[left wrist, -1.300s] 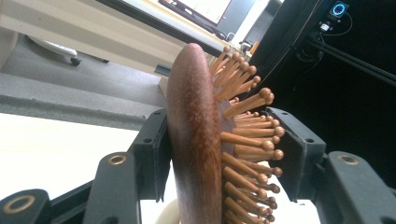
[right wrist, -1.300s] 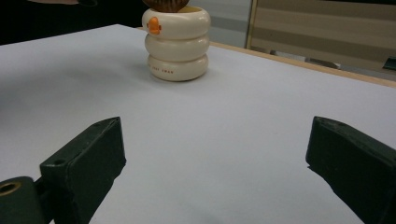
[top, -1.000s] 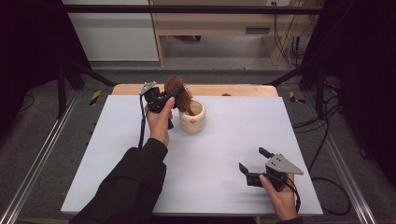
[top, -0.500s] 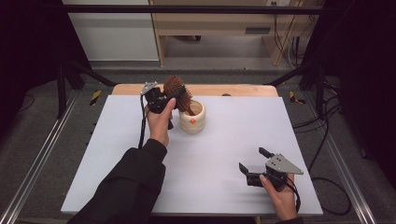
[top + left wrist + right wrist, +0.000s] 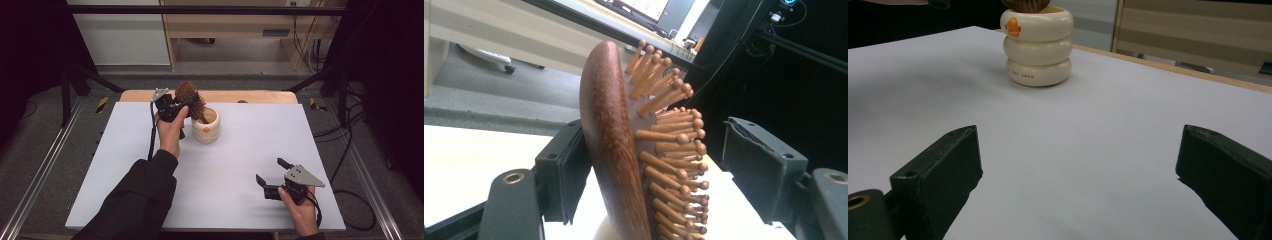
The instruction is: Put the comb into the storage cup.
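A dark wooden hairbrush (image 5: 189,96) with peg bristles stands handle-down in a cream ribbed cup (image 5: 207,129) at the back middle of the white table. My left gripper (image 5: 176,105) is around the brush head. In the left gripper view the left pad lies against the back of the hairbrush (image 5: 609,150), while the right pad stands a small gap off the bristle tips, so my left gripper (image 5: 654,150) is open. My right gripper (image 5: 270,171) rests near the front right, open with nothing between its fingers. It faces the cup (image 5: 1037,45) across bare table, as my right gripper (image 5: 1078,145) shows in its own view.
The white table top (image 5: 240,150) has a wooden strip (image 5: 260,96) along its far edge. Metal rails (image 5: 45,165) run down both sides and cables (image 5: 345,150) lie on the floor at the right. A cable trails from the left gripper over the sleeve.
Hardly anything differs. The brush and the left hand stay at the cup, and the right gripper has not moved.
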